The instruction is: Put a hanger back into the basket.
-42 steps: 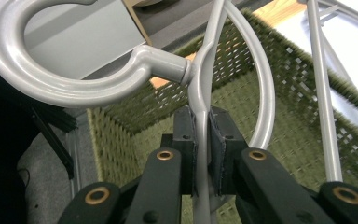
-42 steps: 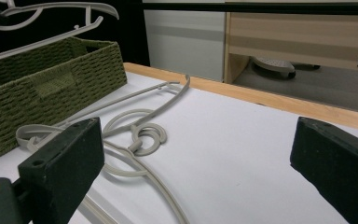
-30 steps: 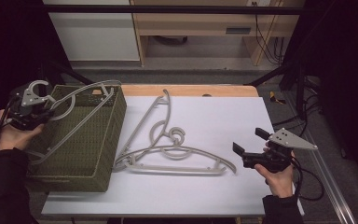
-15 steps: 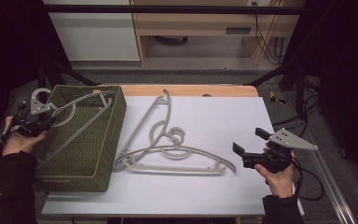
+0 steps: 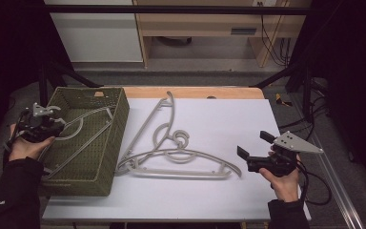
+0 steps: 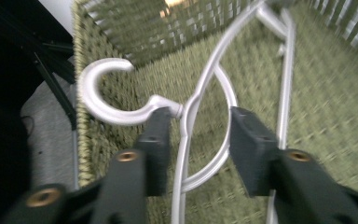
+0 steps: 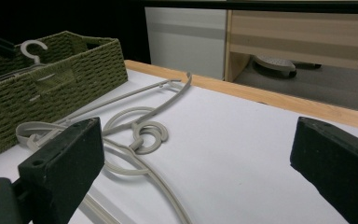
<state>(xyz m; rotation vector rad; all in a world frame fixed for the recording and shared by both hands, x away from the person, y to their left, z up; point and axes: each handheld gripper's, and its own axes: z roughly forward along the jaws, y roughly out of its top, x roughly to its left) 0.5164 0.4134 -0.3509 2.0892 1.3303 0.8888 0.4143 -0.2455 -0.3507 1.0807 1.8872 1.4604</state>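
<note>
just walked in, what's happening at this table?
A person is putting grey hangers into a green woven basket. The left gripper has just been opening over the basket; the hanger lying there sits between its jaws, no longer pinched. Two more hangers lie tangled on the white table. The right gripper waits open beside them.

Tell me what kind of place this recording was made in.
Probably a lab or workshop recording bench, not a home: a white table inside a black metal frame, loose cables on the floor behind, and plain cabinets against the far wall.
</note>
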